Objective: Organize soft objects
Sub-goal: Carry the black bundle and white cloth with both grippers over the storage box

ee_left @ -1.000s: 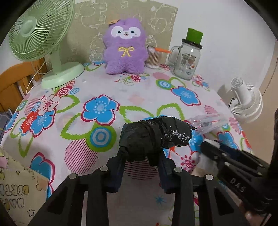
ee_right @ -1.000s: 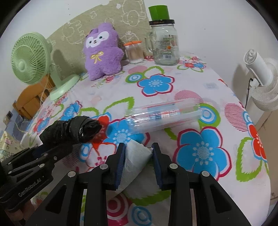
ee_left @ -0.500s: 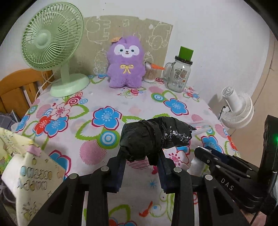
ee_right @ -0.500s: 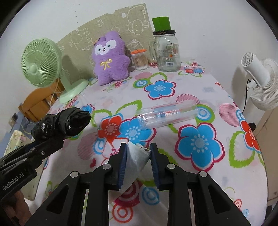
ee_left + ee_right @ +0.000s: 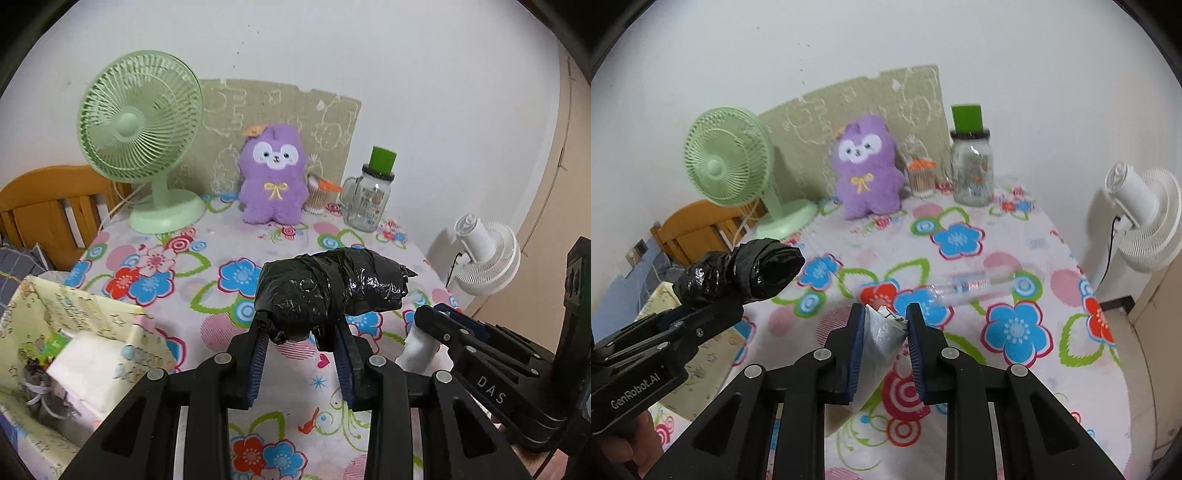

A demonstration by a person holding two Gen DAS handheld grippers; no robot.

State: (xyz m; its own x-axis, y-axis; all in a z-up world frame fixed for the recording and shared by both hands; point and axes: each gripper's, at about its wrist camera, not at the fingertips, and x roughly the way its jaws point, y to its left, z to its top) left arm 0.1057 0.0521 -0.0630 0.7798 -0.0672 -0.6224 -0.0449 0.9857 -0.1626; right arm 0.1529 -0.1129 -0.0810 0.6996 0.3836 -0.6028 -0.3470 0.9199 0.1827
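Floral-clothed table [image 5: 184, 291] bears green fan [image 5: 142, 125], purple plush [image 5: 273, 175], jar [image 5: 369, 199].

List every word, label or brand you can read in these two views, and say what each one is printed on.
"DAS": white letters on the black body of the right tongs.
"GenRobot.AI": white letters on the black body of the left tongs.
Glass jar: printed picture label, too small to read.
Clear plastic tube: coloured label, blurred, unreadable.
Yellow patterned box: printed characters, too distorted to read.
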